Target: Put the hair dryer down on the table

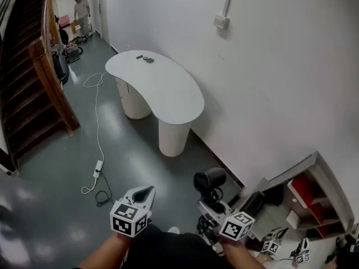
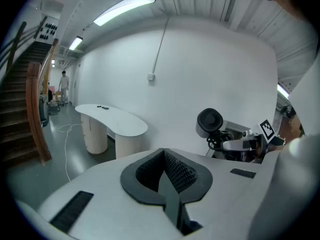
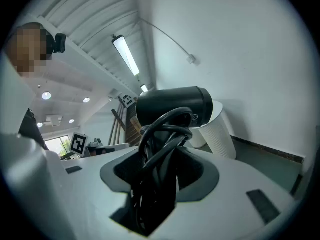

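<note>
The right gripper (image 3: 159, 170) grips the black hair dryer (image 3: 172, 106) by its handle and the cord (image 3: 162, 134) wound on it, probably so that nothing dangles. The left gripper (image 2: 167, 176) is closed and empty. The curved white table (image 1: 162, 88) stands well ahead, with small dark objects (image 1: 145, 58) at its far end. A floor cable (image 1: 96, 129) lies left of the path.

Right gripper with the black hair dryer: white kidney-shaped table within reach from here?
Probably not yet: the right gripper holds the black hair dryer well short of the white kidney-shaped table. Only grey floor lies between; step closer.
</note>
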### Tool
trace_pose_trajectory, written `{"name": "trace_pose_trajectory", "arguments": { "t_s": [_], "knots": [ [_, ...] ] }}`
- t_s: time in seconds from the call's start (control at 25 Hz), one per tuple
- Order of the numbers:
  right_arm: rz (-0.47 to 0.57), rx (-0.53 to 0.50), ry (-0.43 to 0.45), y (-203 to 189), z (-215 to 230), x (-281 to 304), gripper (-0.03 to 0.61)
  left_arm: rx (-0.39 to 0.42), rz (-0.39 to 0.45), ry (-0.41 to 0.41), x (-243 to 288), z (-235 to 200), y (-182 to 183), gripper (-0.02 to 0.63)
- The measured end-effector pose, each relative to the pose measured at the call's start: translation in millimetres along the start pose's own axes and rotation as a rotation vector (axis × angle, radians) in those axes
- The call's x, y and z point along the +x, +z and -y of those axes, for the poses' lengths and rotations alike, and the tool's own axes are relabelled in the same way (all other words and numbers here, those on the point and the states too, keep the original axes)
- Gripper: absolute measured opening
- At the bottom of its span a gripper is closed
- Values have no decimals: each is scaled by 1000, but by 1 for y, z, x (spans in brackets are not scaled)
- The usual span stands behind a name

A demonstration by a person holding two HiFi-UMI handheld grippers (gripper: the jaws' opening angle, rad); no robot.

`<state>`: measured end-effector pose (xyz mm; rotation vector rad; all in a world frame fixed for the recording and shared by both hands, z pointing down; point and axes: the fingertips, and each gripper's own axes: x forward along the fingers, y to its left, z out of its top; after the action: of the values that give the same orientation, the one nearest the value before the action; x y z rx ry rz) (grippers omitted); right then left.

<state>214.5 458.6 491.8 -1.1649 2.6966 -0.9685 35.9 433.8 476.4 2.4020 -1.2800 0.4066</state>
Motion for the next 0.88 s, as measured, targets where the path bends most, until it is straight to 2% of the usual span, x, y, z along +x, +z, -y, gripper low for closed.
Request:
{"name": "trace_pose_trajectory", "arguments": {
  "t_s": [0.52, 0.76, 0.88],
  "knots": [
    [16, 17, 34, 2, 2, 9, 190, 4, -6, 22, 6, -7, 0, 11],
    [-14, 47, 39, 0, 11, 21, 190, -7, -25, 28, 13, -14, -3, 11],
    [-27, 28, 38, 4, 16, 32, 190, -8, -33, 27, 20, -25, -1, 11]
  ]
}}
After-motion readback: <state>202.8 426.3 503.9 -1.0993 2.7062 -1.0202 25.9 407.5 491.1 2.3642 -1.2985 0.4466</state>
